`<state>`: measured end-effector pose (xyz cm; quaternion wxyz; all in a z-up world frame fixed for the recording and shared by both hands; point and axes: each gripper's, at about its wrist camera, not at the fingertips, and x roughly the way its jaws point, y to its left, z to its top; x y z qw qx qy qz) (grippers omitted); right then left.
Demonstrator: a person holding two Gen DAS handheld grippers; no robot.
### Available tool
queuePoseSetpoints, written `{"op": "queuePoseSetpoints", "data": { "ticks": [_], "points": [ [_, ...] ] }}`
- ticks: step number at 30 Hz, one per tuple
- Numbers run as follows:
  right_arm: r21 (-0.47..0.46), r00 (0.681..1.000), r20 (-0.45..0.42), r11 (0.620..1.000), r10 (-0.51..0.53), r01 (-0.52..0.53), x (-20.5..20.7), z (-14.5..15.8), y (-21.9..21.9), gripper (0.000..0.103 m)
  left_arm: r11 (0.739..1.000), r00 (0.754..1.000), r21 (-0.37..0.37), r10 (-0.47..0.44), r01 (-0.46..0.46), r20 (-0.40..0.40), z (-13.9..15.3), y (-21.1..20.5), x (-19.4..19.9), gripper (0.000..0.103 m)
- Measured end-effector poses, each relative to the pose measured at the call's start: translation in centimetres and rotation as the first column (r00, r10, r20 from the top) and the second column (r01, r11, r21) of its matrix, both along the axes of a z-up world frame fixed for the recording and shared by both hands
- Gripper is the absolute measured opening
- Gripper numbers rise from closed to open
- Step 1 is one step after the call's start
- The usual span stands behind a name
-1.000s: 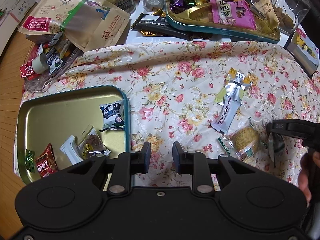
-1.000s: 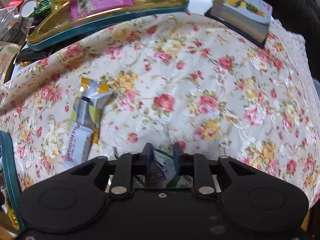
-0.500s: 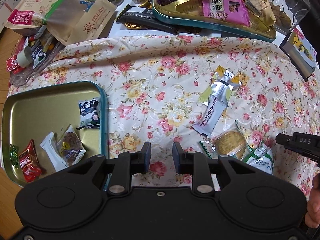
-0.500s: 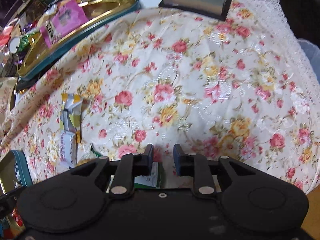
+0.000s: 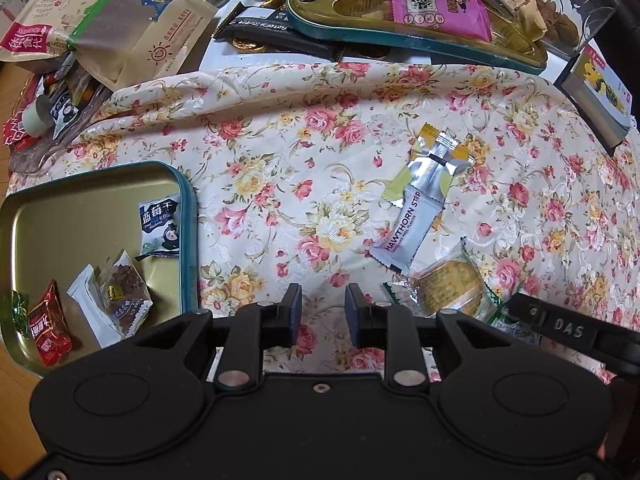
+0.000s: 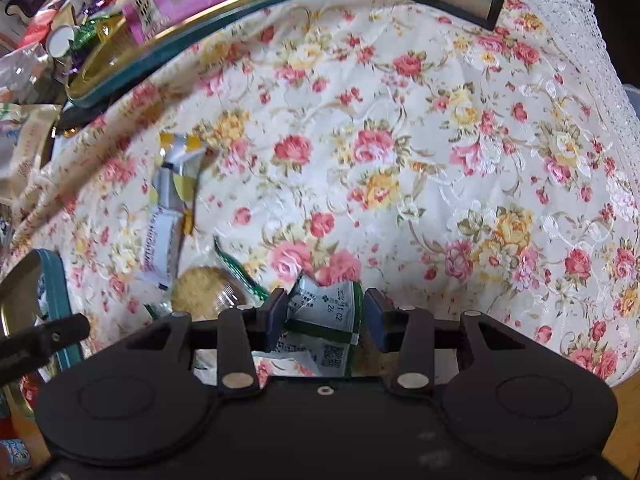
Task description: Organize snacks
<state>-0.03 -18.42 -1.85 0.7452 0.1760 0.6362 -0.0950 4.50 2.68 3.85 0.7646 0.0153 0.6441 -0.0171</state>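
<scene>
Where the left wrist view is taken first, a gold tray [image 5: 60,216] with a teal rim is seen at the left on the floral cloth [image 5: 320,152], with a blueberry packet [image 5: 159,222], a red candy [image 5: 47,330] and a clear-wrapped snack [image 5: 122,294] inside. A hawthorn strip [image 5: 420,204] lies to the right on the cloth, its lower end touching a wrapped round biscuit [image 5: 450,288]. A crowded second tray [image 5: 400,42] is noted at the far edge. The left gripper [image 5: 320,312] is held low over bare cloth, fingers parted, nothing between them.

In the right wrist view, the right gripper [image 6: 324,316] is lowered over a green-and-white packet [image 6: 326,308], which lies on the cloth between the spread fingers; the left pad appears close to its edge, the right pad stands apart. The biscuit [image 6: 200,292] is recorded just beside the left finger.
</scene>
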Motion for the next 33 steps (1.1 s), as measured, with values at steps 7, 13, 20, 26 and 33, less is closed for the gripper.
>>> {"op": "queuePoseSetpoints", "data": {
  "ticks": [7,13,20,26,33],
  "points": [
    [-0.057,0.998,0.013,0.996,0.063,-0.062,-0.6,-0.8,2.2,0.05,1.0,1.0,0.001,-0.002,0.002,0.003,-0.1,-0.2,0.0,0.035],
    [-0.106,0.994,0.085,0.993,0.062,-0.053,-1.8,-0.9,3.5,0.059,1.0,1.0,0.004,-0.012,0.012,0.027,0.0,-0.5,-0.1,0.035],
    [-0.188,0.973,0.095,0.964,0.209,-0.188,-2.3,-1.6,6.2,0.085,1.0,0.999,-0.022,-0.015,0.017,0.049,-0.2,-1.1,0.1,0.035],
    [-0.222,0.971,0.092,0.955,0.223,-0.198,-2.6,-1.8,6.9,0.083,0.998,0.998,-0.014,-0.058,0.059,0.039,-2.3,-2.9,1.0,0.035],
    [-0.221,0.979,0.101,0.963,0.178,-0.152,-2.9,-1.1,5.8,0.059,0.995,1.0,-0.094,-0.022,0.024,0.014,-4.9,-4.2,2.4,0.035]
  ]
}}
